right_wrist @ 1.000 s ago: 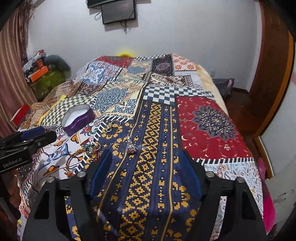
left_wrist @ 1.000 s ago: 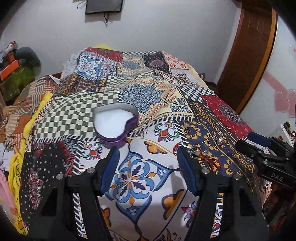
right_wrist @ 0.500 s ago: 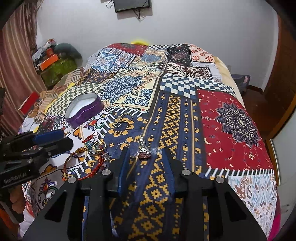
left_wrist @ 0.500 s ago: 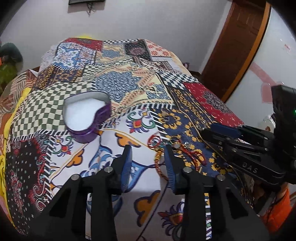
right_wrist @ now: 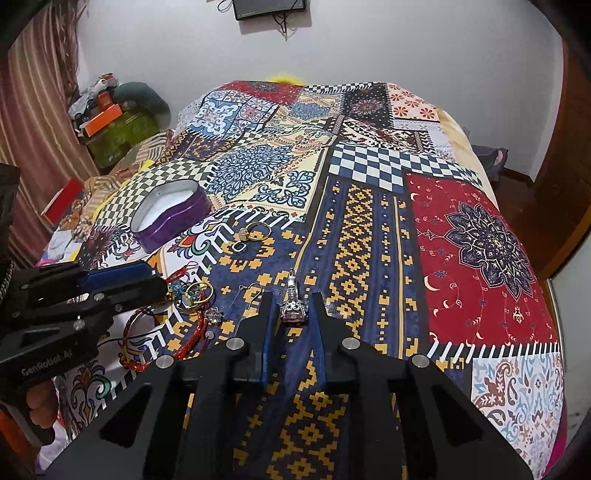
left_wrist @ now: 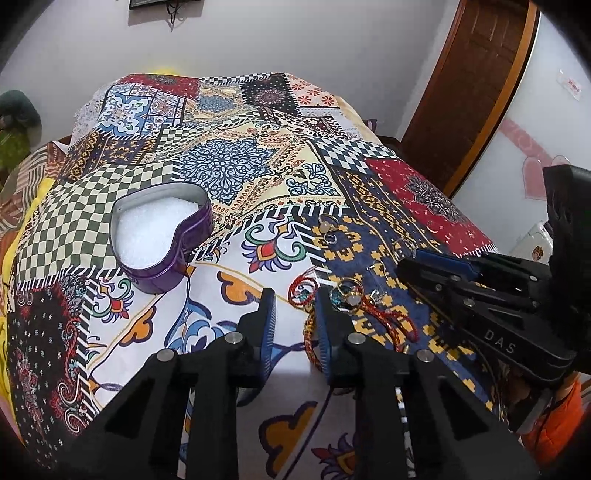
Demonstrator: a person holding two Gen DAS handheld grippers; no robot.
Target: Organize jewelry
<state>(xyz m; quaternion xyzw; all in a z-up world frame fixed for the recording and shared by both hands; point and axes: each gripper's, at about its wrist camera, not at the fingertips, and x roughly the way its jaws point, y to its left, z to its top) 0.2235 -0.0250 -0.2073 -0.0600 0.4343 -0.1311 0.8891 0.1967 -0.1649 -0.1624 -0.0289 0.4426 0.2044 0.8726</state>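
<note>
A purple heart-shaped tin [left_wrist: 162, 240] with white padding sits open on the patterned bedspread; it also shows in the right wrist view [right_wrist: 168, 216]. Jewelry lies to its right: a red cord bracelet [left_wrist: 384, 321], rings [left_wrist: 347, 295], a gold ring [right_wrist: 255, 232], a small hook earring [right_wrist: 253, 291] and a silver pendant [right_wrist: 293, 306]. My left gripper [left_wrist: 293, 299] is partly open and empty just left of the rings and bracelet. My right gripper [right_wrist: 291, 301] is partly open with the pendant between its fingertips, not clamped.
The bedspread [right_wrist: 369, 206] covers the whole bed. A wooden door [left_wrist: 476, 74] stands at the right, clutter and a curtain [right_wrist: 40, 122] at the left. A screen [right_wrist: 271, 9] hangs on the far wall.
Both grippers narrowed from wide open and moved forward and down. The left moved right toward the bracelet pile. The right closed in around the pendant.
</note>
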